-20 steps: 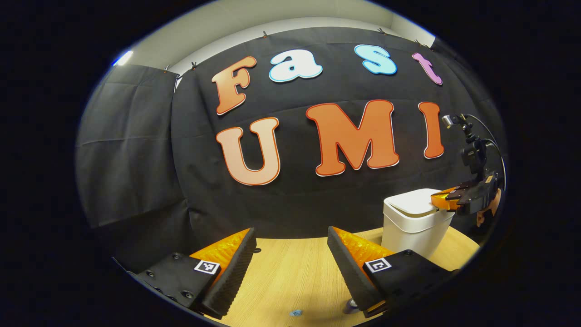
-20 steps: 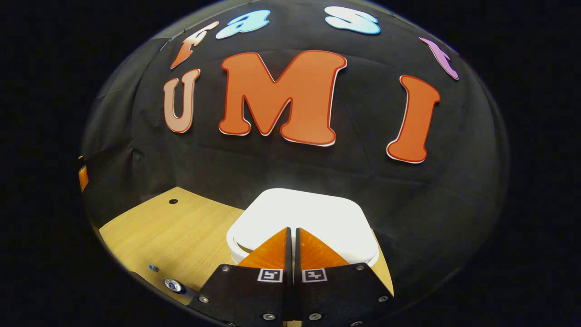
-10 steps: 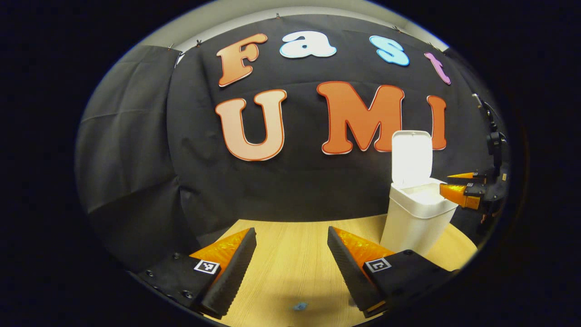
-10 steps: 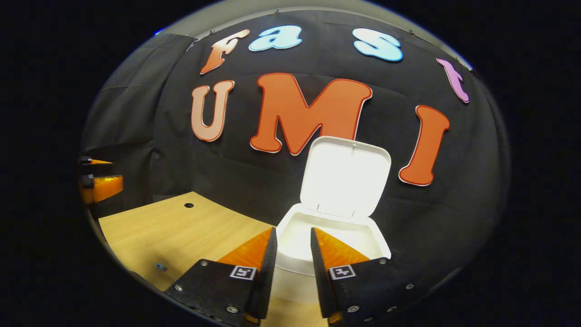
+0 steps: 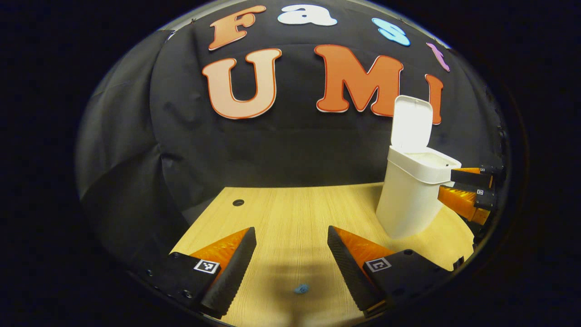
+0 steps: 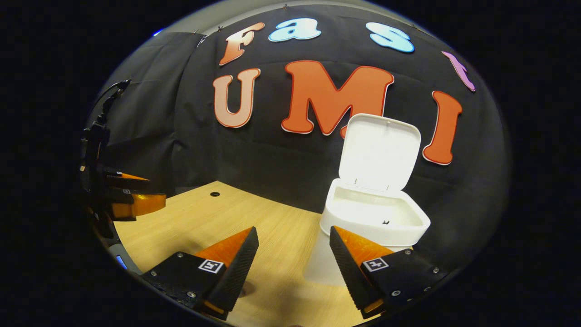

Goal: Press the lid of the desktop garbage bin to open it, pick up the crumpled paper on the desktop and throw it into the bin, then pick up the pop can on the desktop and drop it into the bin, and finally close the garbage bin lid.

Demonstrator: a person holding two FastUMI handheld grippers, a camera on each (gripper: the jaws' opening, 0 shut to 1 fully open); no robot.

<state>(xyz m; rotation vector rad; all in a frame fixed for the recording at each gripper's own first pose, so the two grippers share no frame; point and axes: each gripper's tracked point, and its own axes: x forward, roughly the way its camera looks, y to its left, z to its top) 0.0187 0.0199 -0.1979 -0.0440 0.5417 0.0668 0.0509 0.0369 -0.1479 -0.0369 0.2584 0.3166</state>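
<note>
The bench (image 5: pixel 290 213) is a big wooden top with a small round hole (image 5: pixel 238 202) near its far left corner. On its right part stands the white bin (image 6: pixel 363 236). The bin's lid (image 6: pixel 379 152) is up and leans back toward the wall, so the top of the bin is wide open and ready for trash.

The right gripper (image 6: pixel 294 261) is very near the bin. Its fingers are spread apart and hold nothing. The bin sits just ahead of them and a bit to the right, close to the right finger.

The left gripper (image 5: pixel 291 261) is farther from the bin, over the middle of the bench. Its fingers are spread wide too, with nothing between them. The bin lies well off to its right.

The next job, I think, is to pick up the crumpled paper. From here I cannot tell where the paper and the can are. A tiny blue speck (image 5: pixel 300 288) lies on the bench between the left fingers, but it looks too small to be the paper. So I cannot say which gripper is nearer to the paper.
</note>
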